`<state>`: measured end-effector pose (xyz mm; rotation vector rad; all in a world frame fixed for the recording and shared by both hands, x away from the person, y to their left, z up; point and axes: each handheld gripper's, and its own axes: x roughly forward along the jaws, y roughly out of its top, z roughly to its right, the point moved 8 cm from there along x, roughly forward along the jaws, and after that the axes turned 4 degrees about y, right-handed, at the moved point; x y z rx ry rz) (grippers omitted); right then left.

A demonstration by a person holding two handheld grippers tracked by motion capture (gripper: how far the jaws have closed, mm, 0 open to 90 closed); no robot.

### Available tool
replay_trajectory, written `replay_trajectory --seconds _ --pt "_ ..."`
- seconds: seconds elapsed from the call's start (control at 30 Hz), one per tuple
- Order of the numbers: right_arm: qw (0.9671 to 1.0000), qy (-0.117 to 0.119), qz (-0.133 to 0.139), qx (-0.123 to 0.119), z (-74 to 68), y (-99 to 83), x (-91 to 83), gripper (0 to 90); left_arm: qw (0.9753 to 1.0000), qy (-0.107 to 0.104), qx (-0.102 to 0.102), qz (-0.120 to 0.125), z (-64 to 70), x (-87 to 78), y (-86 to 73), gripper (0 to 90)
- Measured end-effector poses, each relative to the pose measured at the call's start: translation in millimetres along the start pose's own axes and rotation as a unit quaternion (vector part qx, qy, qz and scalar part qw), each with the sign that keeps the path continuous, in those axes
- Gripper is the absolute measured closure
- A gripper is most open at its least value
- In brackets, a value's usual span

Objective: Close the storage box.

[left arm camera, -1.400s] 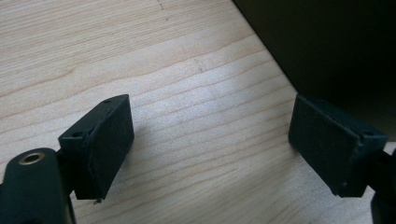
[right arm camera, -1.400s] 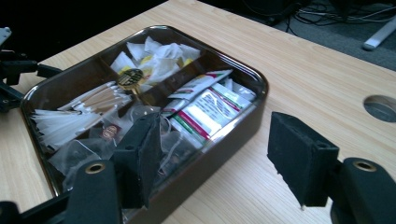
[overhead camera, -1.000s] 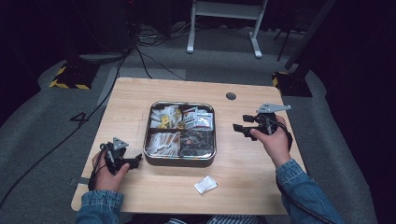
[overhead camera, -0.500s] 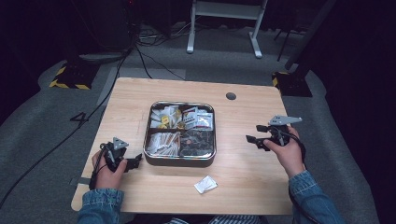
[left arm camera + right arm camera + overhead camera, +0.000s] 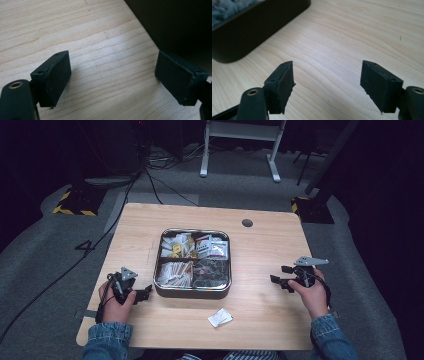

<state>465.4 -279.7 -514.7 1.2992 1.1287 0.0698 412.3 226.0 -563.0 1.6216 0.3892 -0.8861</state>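
My high view looks forward and down on the whole desk (image 5: 260,315) from the near side. Both gripper views sit low, close over the wood, each facing the tray (image 5: 192,292) wall (image 5: 249,32) from opposite sides.

Table (image 5: 270,245): light wood top with rounded corners, 1 small dark round grommet (image 5: 247,223) near the far edge. Lying directly on it: 1 square metal tray (image 5: 193,291), dark-walled, split into 4 compartments holding packets and small pieces, set at the centre; 1 crumpled white wrapper (image 5: 220,317) on bare wood near the front edge, just in front of the tray's right corner and apart from it. Table stands on grey carpet (image 5: 45,265).
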Motion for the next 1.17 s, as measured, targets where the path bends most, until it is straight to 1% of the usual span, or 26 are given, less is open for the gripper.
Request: replay_trajectory --seconds 0.1,0.17,0.27,0.37,0.43,0.5,0.57,0.6,0.67,0.7,0.83,1.17 --pt "0.9997 -0.013 -0.018 -0.012 2.9 -11.1 4.6 27.4 1.0000 0.000 0.000 0.000 0.0 0.0 0.0 13.9" --pt "0.9995 -0.014 -0.026 -0.013 3.9 -17.3 7.3 27.4 1.0000 0.000 0.000 0.000 0.0 0.0 0.0 13.9" --pt "0.9992 -0.016 -0.035 -0.014 5.2 -23.4 10.7 27.1 1.0000 0.000 0.000 0.000 0.0 0.1 0.1 13.8" --pt "0.9987 -0.022 -0.040 -0.020 6.3 -27.3 12.6 26.7 1.0000 0.000 0.000 0.000 0.1 0.4 0.4 13.6" --pt "0.9986 -0.022 -0.043 -0.020 6.3 -29.5 14.2 25.1 1.0000 -0.001 0.001 -0.001 0.4 0.6 0.4 13.5" --pt "0.9981 -0.027 -0.049 -0.024 6.9 -32.3 16.0 21.9 1.0000 -0.002 0.002 -0.001 0.3 0.7 0.6 13.4" --pt "0.9974 -0.034 -0.054 -0.033 7.4 -35.1 17.5 20.9 1.0000 -0.002 0.002 -0.001 0.5 0.8 0.7 13.3" --pt "0.9973 -0.033 -0.056 -0.034 7.1 -36.8 18.4 19.4 1.0000 -0.002 0.002 -0.002 0.5 0.9 0.7 13.3" --pt "0.9973 -0.037 -0.048 -0.041 7.6 -38.2 20.5 14.5 1.0000 -0.004 0.003 -0.003 0.7 1.0 0.9 13.2" --pt "0.9977 -0.038 -0.041 -0.039 7.7 -38.3 21.7 13.5 1.0000 -0.003 0.003 -0.002 0.8 1.3 1.1 13.0" --pt "0.9975 -0.038 -0.043 -0.042 7.0 -38.1 23.9 9.6 1.0000 -0.004 0.002 -0.002 1.4 2.0 1.7 12.6" --pt "0.9977 -0.038 -0.041 -0.038 6.8 -38.0 23.9 10.7 1.0000 -0.002 0.002 -0.003 1.4 2.4 2.0 12.0"
